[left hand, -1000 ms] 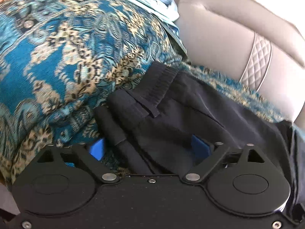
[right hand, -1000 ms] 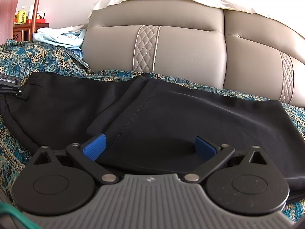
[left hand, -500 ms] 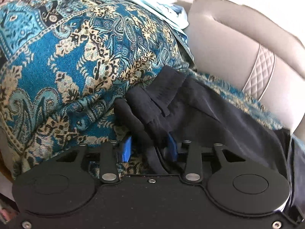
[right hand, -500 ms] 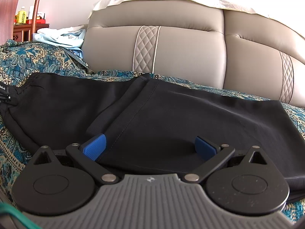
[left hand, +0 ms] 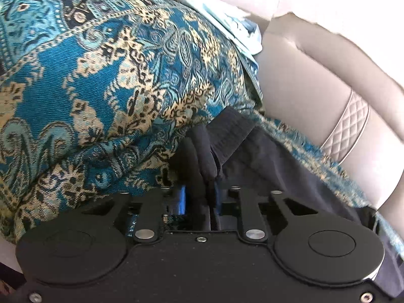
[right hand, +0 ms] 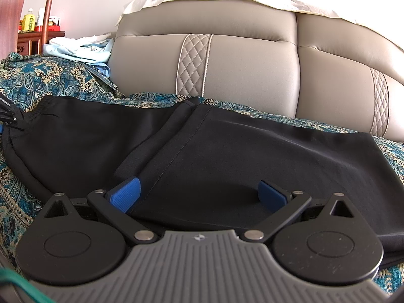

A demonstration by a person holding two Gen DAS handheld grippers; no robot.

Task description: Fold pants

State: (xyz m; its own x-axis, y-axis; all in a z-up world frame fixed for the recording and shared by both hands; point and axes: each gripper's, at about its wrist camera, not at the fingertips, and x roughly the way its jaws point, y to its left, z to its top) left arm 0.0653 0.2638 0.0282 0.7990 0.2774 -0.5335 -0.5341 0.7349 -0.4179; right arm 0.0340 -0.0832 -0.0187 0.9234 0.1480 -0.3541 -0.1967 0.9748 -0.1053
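Observation:
Black pants [right hand: 202, 151] lie across a sofa seat covered with a blue and gold patterned throw [left hand: 101, 75]. They are folded lengthwise, with the waistband at the left. My left gripper [left hand: 199, 197] is shut on the bunched waistband [left hand: 202, 151] at the pants' left end; it also shows at the left edge of the right wrist view [right hand: 6, 116]. My right gripper [right hand: 199, 194] is open, its blue pads [right hand: 126, 194] spread just above the near edge of the pants, holding nothing.
A beige leather sofa back [right hand: 240, 70] rises behind the pants. Light blue clothes [right hand: 80, 50] are piled on the throw at the far left. A wooden post [right hand: 10, 12] and a cabinet with bottles [right hand: 30, 25] stand beyond.
My left gripper has closed on the waistband and pulled it into a bunch. The right gripper has not moved.

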